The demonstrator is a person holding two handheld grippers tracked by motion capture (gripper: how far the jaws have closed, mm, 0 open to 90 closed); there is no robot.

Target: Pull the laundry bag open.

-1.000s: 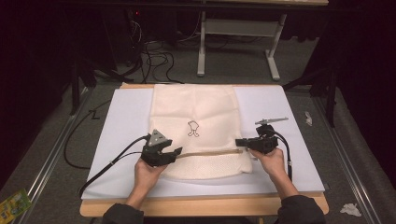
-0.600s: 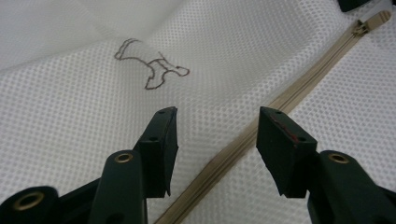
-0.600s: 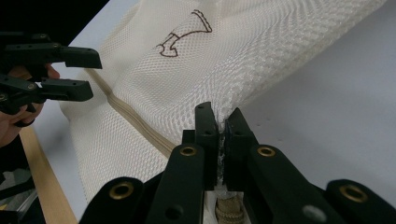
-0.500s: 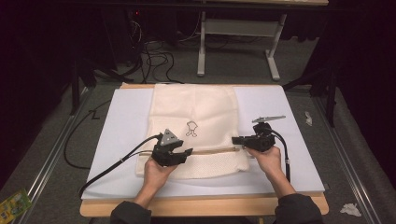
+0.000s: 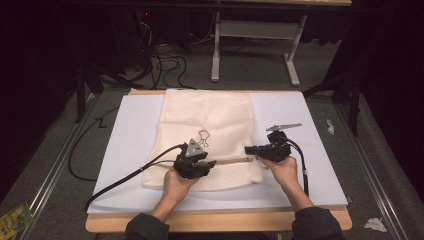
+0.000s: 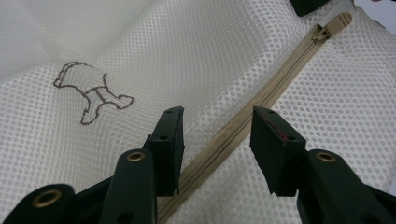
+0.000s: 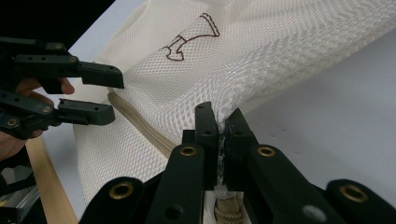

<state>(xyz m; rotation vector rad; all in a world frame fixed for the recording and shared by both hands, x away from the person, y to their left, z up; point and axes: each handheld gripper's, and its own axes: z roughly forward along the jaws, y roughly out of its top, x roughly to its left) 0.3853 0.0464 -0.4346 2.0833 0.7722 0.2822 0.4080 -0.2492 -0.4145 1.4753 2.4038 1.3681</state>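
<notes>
- Landmark: mesh bag [image 5: 207, 135], flat at the middle of the white mat [image 5: 125, 150].
- Left of bag: bare mat, crossed only by the left gripper's [image 5: 209, 163] cable [image 5: 125, 177].
- Right of bag: bare mat past the right gripper [image 5: 250, 150], which is clamped on the bag's edge.
- Far half of bag: nothing standing on it.
- Over the zipper [image 6: 243, 123]: left gripper jaws straddle it, parted and just closing in, mesh between them; the short stretch to the right gripper is free.
- Near edge: both forearms cross the mat strip.
</notes>
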